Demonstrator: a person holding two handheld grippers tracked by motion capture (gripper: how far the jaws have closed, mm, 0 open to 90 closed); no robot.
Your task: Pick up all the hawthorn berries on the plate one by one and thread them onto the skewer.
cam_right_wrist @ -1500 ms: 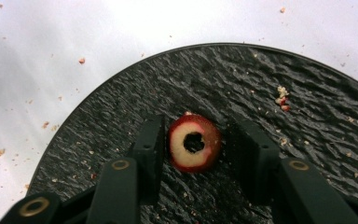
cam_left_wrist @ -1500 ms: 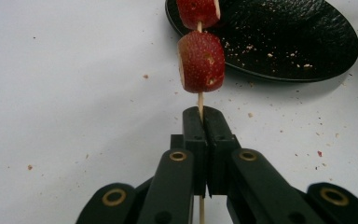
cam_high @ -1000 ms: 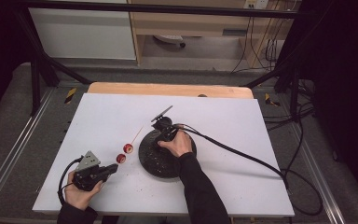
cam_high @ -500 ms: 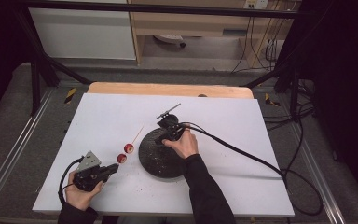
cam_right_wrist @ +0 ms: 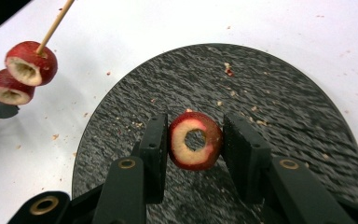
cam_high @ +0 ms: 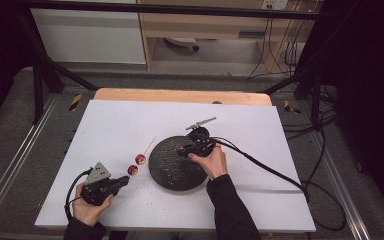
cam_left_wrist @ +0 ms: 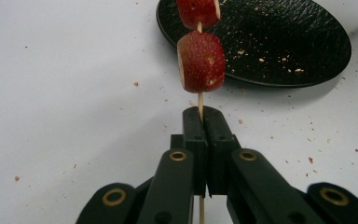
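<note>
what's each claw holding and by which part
Left claw pinches the skewer by its bare lower end, below two fruit pieces. Right claw grips a cored fruit slice by its rim.

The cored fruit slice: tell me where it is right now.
In the right gripper view, the cored fruit slice sits clamped in the right gripper, above the black plate.

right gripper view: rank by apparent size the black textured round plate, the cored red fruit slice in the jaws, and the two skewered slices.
1. Black textured round plate
2. Cored red fruit slice, nearest the camera, so it may look oversized
3. Two skewered slices, farther off, alike
</note>
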